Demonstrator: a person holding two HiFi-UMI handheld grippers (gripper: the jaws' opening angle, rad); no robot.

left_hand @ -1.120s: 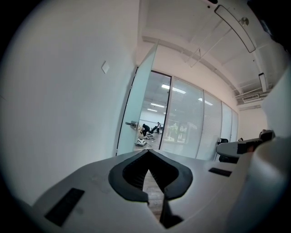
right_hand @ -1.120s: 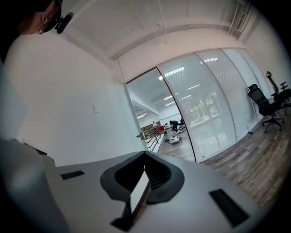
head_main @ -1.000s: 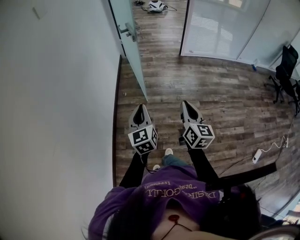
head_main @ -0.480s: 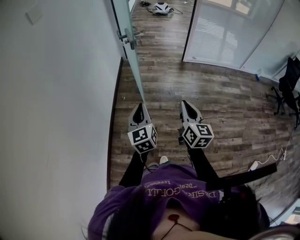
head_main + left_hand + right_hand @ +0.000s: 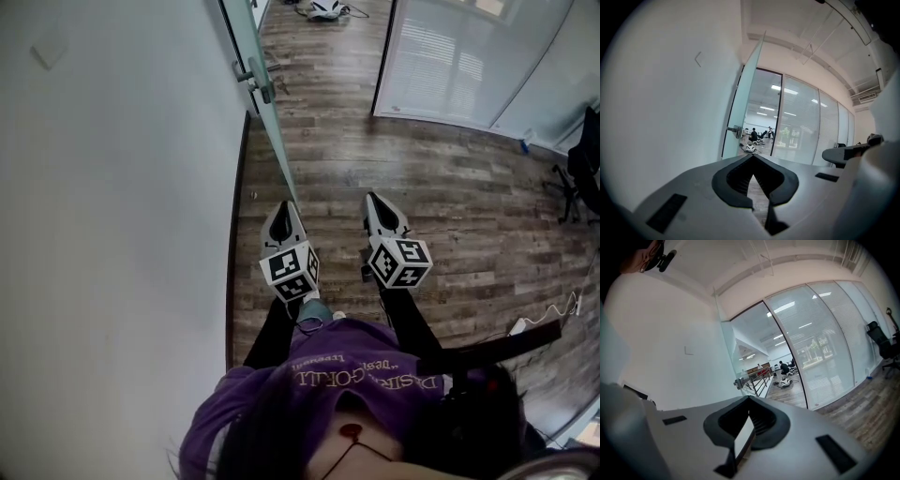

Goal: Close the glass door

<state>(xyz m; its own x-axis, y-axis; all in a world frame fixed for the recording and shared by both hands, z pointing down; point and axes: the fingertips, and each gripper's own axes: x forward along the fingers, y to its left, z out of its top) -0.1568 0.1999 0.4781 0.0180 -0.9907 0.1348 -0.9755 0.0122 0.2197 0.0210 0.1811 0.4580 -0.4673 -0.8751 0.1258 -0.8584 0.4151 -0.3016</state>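
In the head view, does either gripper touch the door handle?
No: left gripper and right gripper both hang short of the door handle.

I am holding my left gripper (image 5: 285, 211) and right gripper (image 5: 376, 201) side by side above the wood floor (image 5: 450, 187). The left one is pointing at the near edge of the open glass door (image 5: 242, 37), beside the white wall (image 5: 112, 187).

glass door (image 5: 274, 136) | frosted, metal handle (image 5: 255, 80) | open | beside wall (image 5: 112, 187)

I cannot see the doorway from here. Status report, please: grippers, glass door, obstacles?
Left gripper and right gripper shut, empty. Glass door open, handle ahead, untouched. No obstacle seen on wood floor.
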